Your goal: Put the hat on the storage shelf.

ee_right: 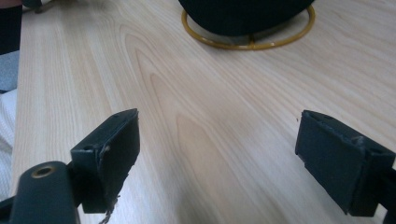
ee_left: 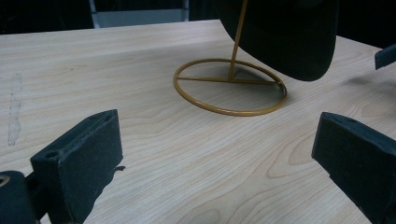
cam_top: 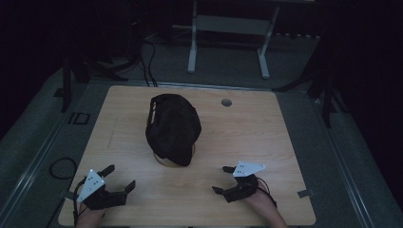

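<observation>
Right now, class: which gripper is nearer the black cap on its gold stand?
Roughly equal, perhaps the right gripper. It sits right of the black cap; the left gripper sits left.

The table (cam_top: 247,142) at the centre of the high view is pale wood-grain laminate, smooth with a faint sheen; a dull whitish smear marks it at the left of the left gripper view. The cap (cam_top: 172,128) at mid-frame looks like matt black cloth. Beneath it the stand (ee_left: 231,86) is thin metal wire in a glossy golden-yellow finish. The left gripper (cam_top: 119,177) and right gripper (cam_top: 223,179) have matt black, slightly rough, foam-like pads (ee_right: 114,154), frayed at the edges, and each carries a flat pale grey plate (cam_top: 248,168) of smooth metal or plastic. The floor (cam_top: 304,71) around the table appears as grey, matt carpet.
</observation>
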Demonstrator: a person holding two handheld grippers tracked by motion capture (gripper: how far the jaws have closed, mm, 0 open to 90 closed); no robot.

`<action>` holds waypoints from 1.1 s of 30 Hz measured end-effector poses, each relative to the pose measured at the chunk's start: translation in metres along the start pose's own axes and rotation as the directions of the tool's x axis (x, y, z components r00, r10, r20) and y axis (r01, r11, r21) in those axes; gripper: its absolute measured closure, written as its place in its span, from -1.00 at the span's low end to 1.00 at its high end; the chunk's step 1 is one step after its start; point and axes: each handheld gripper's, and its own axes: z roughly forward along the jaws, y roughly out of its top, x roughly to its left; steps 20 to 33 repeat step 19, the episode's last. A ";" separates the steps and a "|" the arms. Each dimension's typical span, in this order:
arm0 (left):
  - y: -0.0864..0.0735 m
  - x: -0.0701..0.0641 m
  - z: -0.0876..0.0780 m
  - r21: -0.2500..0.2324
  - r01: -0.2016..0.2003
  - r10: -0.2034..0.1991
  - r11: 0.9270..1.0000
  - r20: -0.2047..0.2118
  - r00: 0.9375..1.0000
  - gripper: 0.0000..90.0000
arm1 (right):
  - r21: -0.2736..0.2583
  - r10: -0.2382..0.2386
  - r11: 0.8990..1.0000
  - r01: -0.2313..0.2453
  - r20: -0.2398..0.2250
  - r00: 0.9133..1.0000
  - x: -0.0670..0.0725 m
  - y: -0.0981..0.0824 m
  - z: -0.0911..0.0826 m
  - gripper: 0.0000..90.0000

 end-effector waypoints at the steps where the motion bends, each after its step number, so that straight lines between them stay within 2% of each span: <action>1: 0.000 0.000 0.000 -0.001 0.000 0.000 1.000 0.000 1.000 -0.95 | 0.003 0.003 1.000 -0.003 0.000 1.000 -0.001 -0.002 -0.002 -0.70; 8: 0.000 0.000 0.000 0.001 -0.001 0.001 1.000 0.002 1.000 -0.95 | -0.022 0.030 0.999 -0.029 0.031 0.999 -0.009 -0.012 -0.021 -0.70; 12: 0.000 0.000 0.000 -0.001 0.003 -0.003 1.000 0.001 1.000 -0.95 | -0.024 0.035 0.999 -0.034 0.046 0.998 -0.011 -0.014 -0.025 -0.70; 18: 0.000 0.000 0.000 0.005 -0.001 0.001 1.000 0.004 1.000 -0.95 | -0.017 0.013 1.000 -0.012 0.050 0.999 -0.010 -0.014 -0.024 -0.69; 33: 0.000 0.000 0.000 0.006 -0.002 0.002 1.000 0.003 1.000 -0.95 | -0.017 0.013 1.000 -0.012 0.050 0.999 -0.010 -0.014 -0.024 -0.69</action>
